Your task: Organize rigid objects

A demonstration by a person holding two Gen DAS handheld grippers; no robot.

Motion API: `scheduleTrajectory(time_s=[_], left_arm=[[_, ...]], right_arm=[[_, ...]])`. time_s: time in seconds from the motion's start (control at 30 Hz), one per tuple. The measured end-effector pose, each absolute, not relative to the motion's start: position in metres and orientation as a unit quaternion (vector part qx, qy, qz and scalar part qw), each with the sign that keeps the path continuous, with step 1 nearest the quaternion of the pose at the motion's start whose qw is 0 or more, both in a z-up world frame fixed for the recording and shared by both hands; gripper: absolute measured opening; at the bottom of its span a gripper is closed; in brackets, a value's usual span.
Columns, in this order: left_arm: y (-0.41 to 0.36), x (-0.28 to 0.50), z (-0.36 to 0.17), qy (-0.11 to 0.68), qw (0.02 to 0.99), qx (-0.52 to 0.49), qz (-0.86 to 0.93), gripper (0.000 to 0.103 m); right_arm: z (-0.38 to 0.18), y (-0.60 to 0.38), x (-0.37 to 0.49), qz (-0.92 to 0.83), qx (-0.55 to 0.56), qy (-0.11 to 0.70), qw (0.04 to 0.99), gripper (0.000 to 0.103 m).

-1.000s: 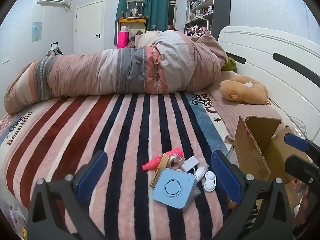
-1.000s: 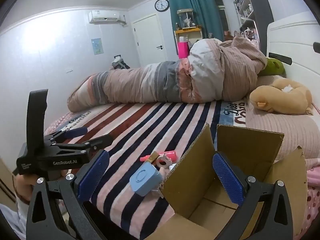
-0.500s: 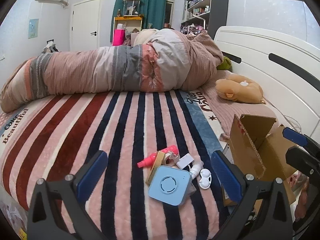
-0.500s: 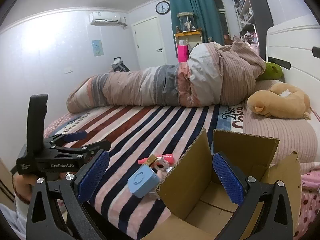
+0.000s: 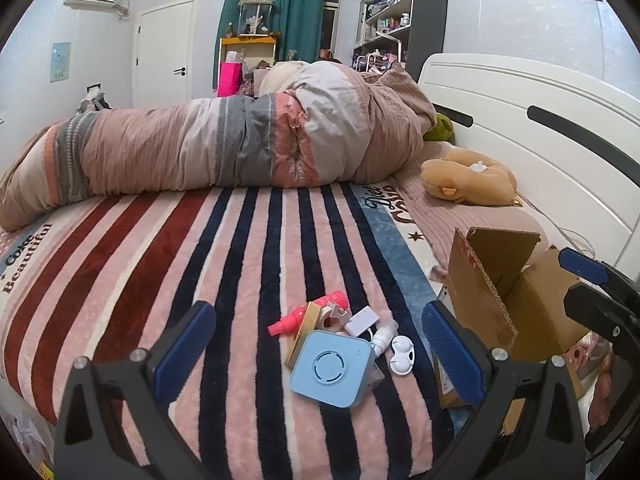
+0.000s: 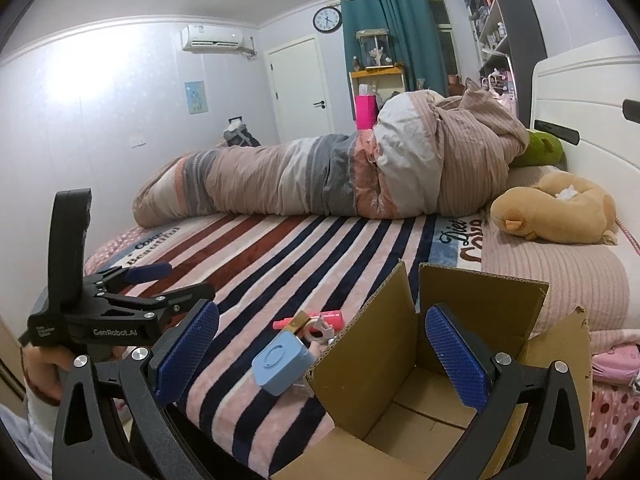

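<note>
A small pile lies on the striped blanket: a light blue square device (image 5: pixel 331 367) (image 6: pixel 282 361), a pink bottle (image 5: pixel 305 312) (image 6: pixel 309 317), a gold-edged card (image 5: pixel 303 334), a white adapter (image 5: pixel 362 319) and a white case (image 5: pixel 401 355). An open cardboard box (image 5: pixel 494 300) (image 6: pixel 432 376) stands right of the pile. My left gripper (image 5: pixel 318 356) is open and empty, just short of the pile. My right gripper (image 6: pixel 322 354) is open and empty above the box's near left wall; it also shows in the left wrist view (image 5: pixel 592 280).
A rolled pink and grey duvet (image 5: pixel 224 148) lies across the back of the bed. A tan plush toy (image 5: pixel 468 178) rests near the white headboard (image 5: pixel 532 120). The bed's front edge is close below both grippers.
Both grippers have shifted slightly, so the pile and the box sit a little differently in each view. Both stay open. No object has moved.
</note>
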State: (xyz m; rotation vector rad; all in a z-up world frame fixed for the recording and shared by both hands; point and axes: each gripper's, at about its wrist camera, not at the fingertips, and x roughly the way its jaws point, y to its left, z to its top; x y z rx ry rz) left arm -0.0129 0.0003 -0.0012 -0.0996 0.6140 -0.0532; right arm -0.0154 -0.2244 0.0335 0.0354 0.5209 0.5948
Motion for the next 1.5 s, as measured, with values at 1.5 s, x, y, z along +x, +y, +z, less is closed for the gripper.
scheduleTrajectory(time_s=[1.5], left_arm=[[0.065, -0.017, -0.007, 0.282, 0.958, -0.043, -0.013, 0.102]], right_arm=[[0.028, -0.128, -0.032, 0.348, -0.096, 0.249, 0.899, 0.093]])
